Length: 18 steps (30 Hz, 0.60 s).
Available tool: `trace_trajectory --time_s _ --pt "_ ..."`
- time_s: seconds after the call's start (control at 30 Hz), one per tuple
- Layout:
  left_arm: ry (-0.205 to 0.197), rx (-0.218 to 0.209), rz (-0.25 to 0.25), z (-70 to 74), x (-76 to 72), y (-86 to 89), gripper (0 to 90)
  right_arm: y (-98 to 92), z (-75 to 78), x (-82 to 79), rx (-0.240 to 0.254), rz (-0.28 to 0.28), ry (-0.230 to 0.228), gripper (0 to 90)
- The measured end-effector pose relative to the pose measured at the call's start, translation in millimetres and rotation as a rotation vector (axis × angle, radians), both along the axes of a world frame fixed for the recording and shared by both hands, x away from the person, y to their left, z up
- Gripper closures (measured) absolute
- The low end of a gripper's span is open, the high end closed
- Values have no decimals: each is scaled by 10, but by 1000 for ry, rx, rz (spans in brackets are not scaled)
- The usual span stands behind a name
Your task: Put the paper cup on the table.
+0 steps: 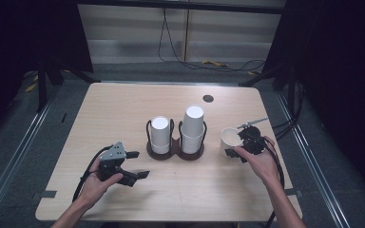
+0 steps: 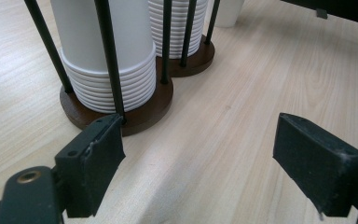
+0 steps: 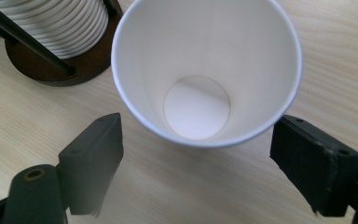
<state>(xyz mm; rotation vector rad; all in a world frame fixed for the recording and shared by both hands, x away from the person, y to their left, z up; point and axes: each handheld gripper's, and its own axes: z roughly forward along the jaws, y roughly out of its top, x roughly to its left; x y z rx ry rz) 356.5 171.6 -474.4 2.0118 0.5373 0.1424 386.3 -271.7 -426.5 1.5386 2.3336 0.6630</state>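
On the table right of the rack (image 1: 175,151), one cup (image 1: 230,137) stands loose between the right gripper's (image 1: 241,145) spread jaws (grip not yet made), the left gripper (image 1: 138,165) idle and spread.

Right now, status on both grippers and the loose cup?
Left gripper open, idle before the cup holder. Right gripper open, jaws flanking the upright paper cup, no contact. Nothing in the way.

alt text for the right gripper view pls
An empty white paper cup stands upright on the wooden table, seen from above, between the right claw's open black jaws without touching either. At top left is a dark round holder with stacked cups.
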Motion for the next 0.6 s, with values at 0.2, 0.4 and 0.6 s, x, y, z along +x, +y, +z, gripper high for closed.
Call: trace_trajectory --time_s 0.2,0.4,0.6 --pt "4 -4 5 -8 1 -7 160 -25 -26 -168 35 -25 -69 174" --pt "19 -8 30 -5 7 -5 160 -23 -21 -345 75 -59 -183 173" --pt "2 -8 49 20 -1 -20 160 -6 -76 -489 125 -66 -237 172"
